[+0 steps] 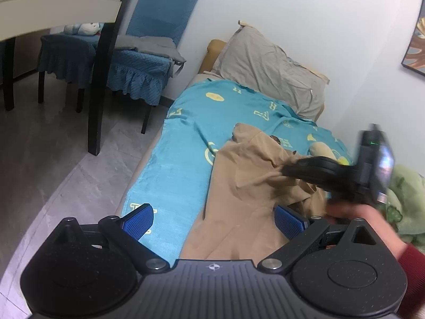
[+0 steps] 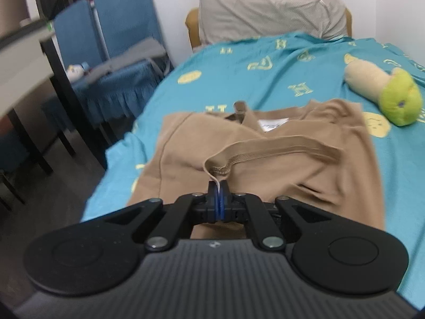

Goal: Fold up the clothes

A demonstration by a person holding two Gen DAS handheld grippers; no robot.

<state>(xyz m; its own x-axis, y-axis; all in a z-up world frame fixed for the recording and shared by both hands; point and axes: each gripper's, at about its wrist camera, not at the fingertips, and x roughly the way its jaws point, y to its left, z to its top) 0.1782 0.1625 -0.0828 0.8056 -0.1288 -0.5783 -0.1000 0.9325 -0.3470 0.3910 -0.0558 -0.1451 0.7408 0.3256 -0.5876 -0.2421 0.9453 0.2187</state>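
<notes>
1. Teal bedspread (image 2: pixel 239 61) with yellow letters and round faces, one of it, covers the bed ahead of both pairs of jaws and runs on to the wall beyond them.
2. One tan garment (image 2: pixel 265 164), the thing to be folded, lies spread on the bedspread right in front of the right jaws, with a white label (image 2: pixel 273 125) showing at its far end. In the left wrist view it lies between and ahead of the left jaws.
3. One grey pillow (image 2: pixel 268 5) leans at the head of the bed, far beyond the garment.
4. Two blue-covered chairs (image 2: pixel 124 53) stand off to the left of the jaws, beside the bed; a grey cloth (image 2: pixel 132 53) is draped on the seat of the nearer one.
5. One pale counter (image 1: pixel 61 8) with dark legs stands further left, past the chairs.
6. One plush toy (image 2: pixel 382 93), cream with a green end, lies on the bedspread to the far right of the right jaws, apart from the garment.
7. The right gripper (image 2: pixel 218 196) has its jaws pressed together on a hem edge of the tan garment, which rises in a fold just ahead of them.
8. The left gripper (image 1: pixel 212 220) has its jaws wide apart, with nothing between the blue pads (image 1: pixel 138 223); they hover over the near end of the garment.
9. A hand (image 1: pixel 372 220) with a red sleeve (image 1: pixel 414 279) shows to the right of the left jaws, holding the right gripper.
</notes>
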